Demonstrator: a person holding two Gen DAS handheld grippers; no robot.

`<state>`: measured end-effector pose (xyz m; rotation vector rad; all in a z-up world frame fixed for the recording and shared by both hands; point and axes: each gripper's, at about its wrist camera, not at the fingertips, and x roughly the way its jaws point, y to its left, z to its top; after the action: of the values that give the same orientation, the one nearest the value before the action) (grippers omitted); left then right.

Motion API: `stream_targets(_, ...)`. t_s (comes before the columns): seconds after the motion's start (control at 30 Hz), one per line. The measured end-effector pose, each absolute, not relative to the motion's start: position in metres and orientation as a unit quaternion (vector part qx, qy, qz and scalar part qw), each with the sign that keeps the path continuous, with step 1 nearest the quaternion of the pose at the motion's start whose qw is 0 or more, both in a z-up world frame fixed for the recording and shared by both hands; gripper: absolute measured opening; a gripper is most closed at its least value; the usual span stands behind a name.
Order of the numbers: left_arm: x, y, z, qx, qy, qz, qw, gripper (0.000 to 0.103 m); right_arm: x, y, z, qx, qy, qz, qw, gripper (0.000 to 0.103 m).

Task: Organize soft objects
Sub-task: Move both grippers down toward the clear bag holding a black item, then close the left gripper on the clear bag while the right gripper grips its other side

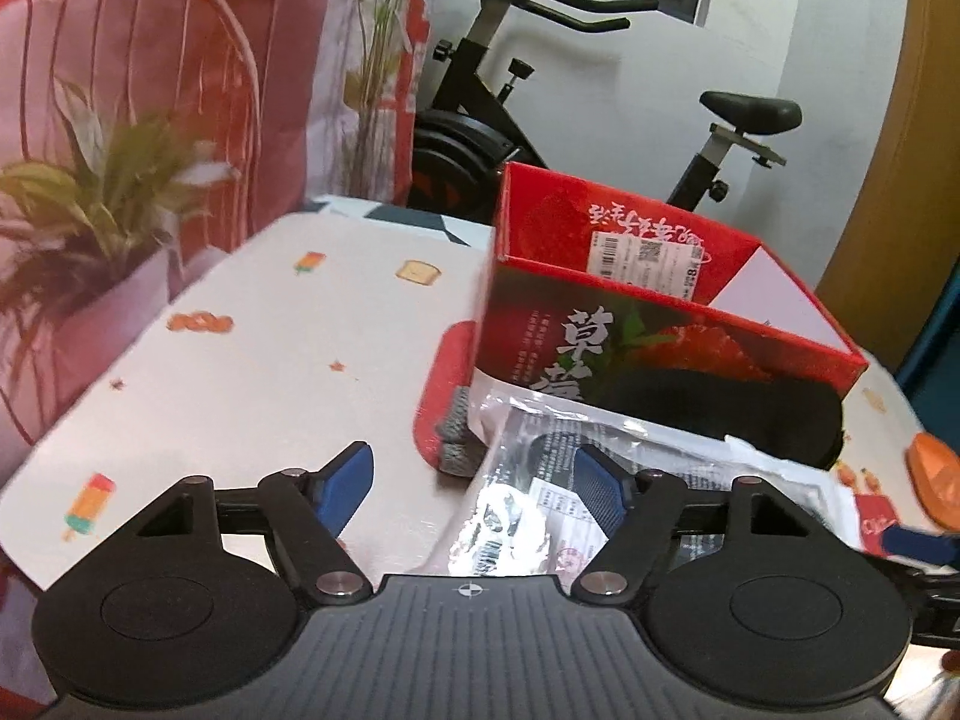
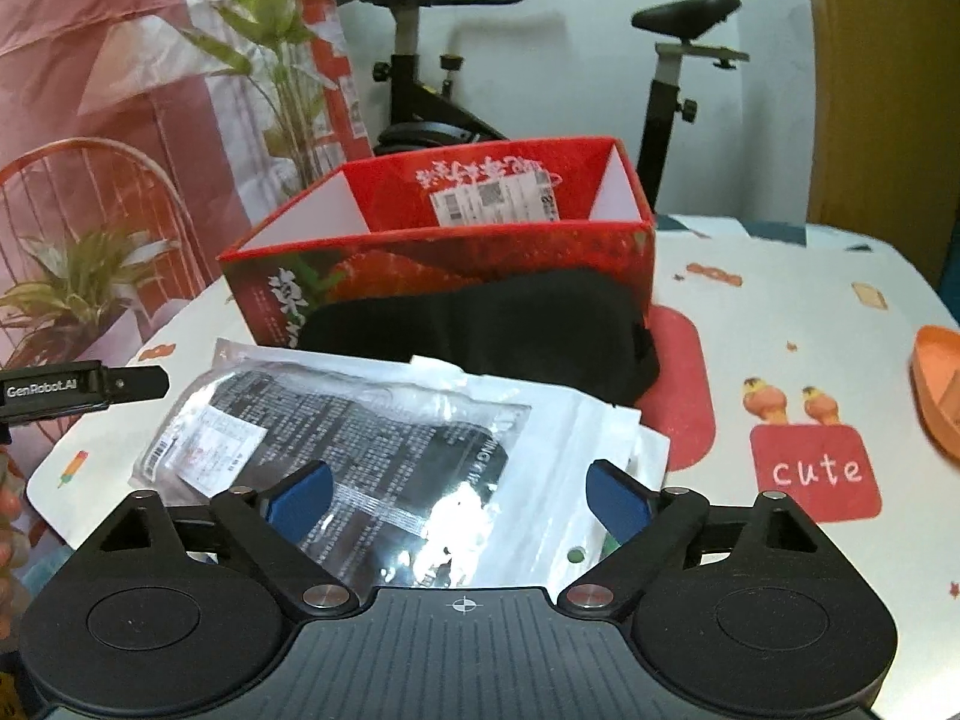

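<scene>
Before glossy red box (image 2: pixel 444 252): crinkly plastic packet (image 2: pixel 360 438), seemingly ungripped; both jaws apart.

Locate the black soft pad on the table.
In the right wrist view, the black soft pad lies mid-frame against the red cardboard box, behind the clear plastic packet.
</scene>
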<state>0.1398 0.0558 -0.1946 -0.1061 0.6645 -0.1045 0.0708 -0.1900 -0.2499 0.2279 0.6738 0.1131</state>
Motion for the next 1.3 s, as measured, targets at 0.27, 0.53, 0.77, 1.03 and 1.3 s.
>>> stream_targets(0.27,0.167,0.053,-0.203,-0.065,0.324,-0.110,0.937,0.068,0.079,-0.198,-0.269,0.135,0.357,0.063,0.922,0.076)
stream_targets(0.53,0.170,0.054,-0.234,-0.087,0.372,-0.140,0.913,0.054,0.087,-0.197,-0.279,0.153,0.366,0.068,0.916,0.076)
stream_targets(0.77,0.170,0.052,-0.240,-0.096,0.379,-0.147,0.908,0.053,0.089,-0.192,-0.278,0.140,0.361,0.076,0.919,0.075)
stream_targets(1.03,0.176,0.056,-0.244,-0.109,0.398,-0.152,0.898,0.056,0.090,-0.189,-0.274,0.111,0.354,0.096,0.924,0.072)
stream_targets(1.3,0.209,0.066,-0.242,-0.112,0.450,-0.202,0.863,0.058,0.100,-0.191,-0.272,0.083,0.371,0.129,0.916,0.068)
